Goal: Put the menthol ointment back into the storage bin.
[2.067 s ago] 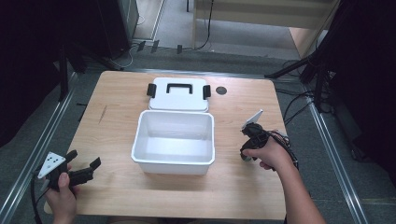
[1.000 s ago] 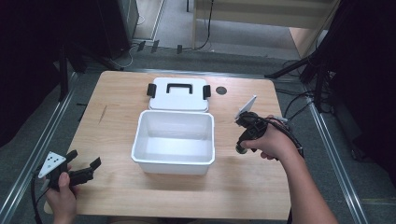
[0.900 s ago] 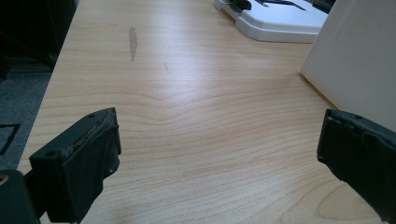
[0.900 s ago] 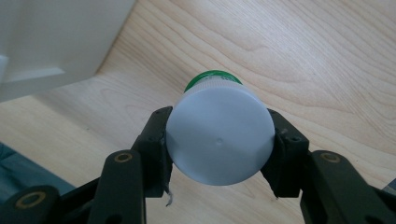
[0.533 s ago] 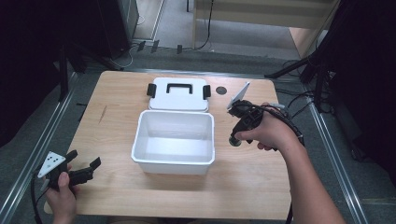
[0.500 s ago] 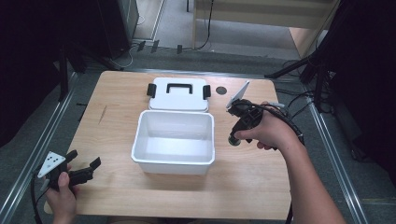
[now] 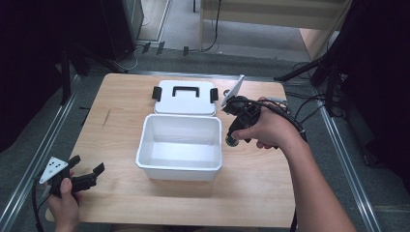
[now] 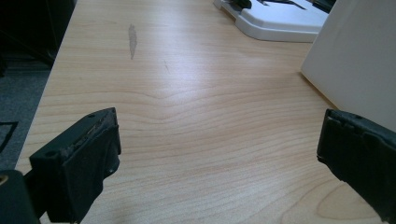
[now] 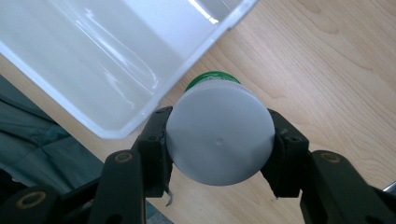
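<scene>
Right claw (image 9: 219,144): pinching a small white jar (image 9: 219,140) by its round white end, one jaw on each side; a green band shows on the jar farther along

Jar position: held in the air just beside the bin's (image 7: 180,145) right rim, near its far right corner; in the right claw's view the clear-white rim (image 9: 187,79) sits right next to the jar, not yet over the opening

Right hand (image 7: 270,128): wrapped round the claw's handle, wrist bent so the claw points down toward the counter (image 7: 256,193)

What changed: over the last two seconds the right claw travelled from the counter's right side up and leftward to the bin's edge, carrying the jar all the way

What that means: the carry looks almost done; a small shift left over the opening and a release seem to be what is left, judged from how close the jar hangs to the rim

Bin: white, open, nothing in it that I can see

Lid (image 7: 184,96): white with black handle and black clips, lying flat just behind the bin, touching or nearly so

Left claw (image 7: 87,178): spread wide, idle near the counter's front left corner, same spot as before

Writing: no brand or label readable on jar, bin or lid
</scene>
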A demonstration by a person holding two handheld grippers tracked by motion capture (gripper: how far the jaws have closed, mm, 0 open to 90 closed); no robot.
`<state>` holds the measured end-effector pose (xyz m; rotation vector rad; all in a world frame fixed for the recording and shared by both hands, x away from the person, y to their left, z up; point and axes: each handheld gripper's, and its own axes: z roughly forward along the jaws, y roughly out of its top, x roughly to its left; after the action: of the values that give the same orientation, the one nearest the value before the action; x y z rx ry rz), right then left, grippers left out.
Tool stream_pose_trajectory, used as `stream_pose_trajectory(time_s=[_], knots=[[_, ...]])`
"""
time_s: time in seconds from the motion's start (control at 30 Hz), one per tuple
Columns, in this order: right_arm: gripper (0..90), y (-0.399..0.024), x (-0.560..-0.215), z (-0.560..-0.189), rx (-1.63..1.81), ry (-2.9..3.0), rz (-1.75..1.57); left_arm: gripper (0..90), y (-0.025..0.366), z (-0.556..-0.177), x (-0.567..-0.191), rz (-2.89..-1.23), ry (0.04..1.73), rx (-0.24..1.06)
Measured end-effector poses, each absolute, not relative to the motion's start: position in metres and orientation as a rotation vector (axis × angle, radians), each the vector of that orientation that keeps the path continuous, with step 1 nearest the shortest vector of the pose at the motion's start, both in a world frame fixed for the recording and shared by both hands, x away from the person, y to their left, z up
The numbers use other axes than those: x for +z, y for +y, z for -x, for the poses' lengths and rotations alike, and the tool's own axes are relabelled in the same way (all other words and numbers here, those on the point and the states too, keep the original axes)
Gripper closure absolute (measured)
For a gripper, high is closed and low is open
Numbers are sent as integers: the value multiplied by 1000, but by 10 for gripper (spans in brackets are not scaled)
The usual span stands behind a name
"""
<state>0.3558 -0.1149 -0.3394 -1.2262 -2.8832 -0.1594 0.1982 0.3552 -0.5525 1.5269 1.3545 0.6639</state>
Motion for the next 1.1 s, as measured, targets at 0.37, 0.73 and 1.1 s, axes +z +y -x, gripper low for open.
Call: stream_pose_trajectory(time_s=[0.37, 0.73, 1.1], knots=[[511, -86, -337, -356, -167, -2909, 1145, 0, 356, -198, -552, -1526, 1357, 661], [510, -63, -347, -354, -168, -2984, 951, 1, 356, -199, -553, -1525, 1357, 660], [510, -54, -368, -353, -187, -3066, 678, 1, 356, -199, -553, -1527, 1360, 656]])
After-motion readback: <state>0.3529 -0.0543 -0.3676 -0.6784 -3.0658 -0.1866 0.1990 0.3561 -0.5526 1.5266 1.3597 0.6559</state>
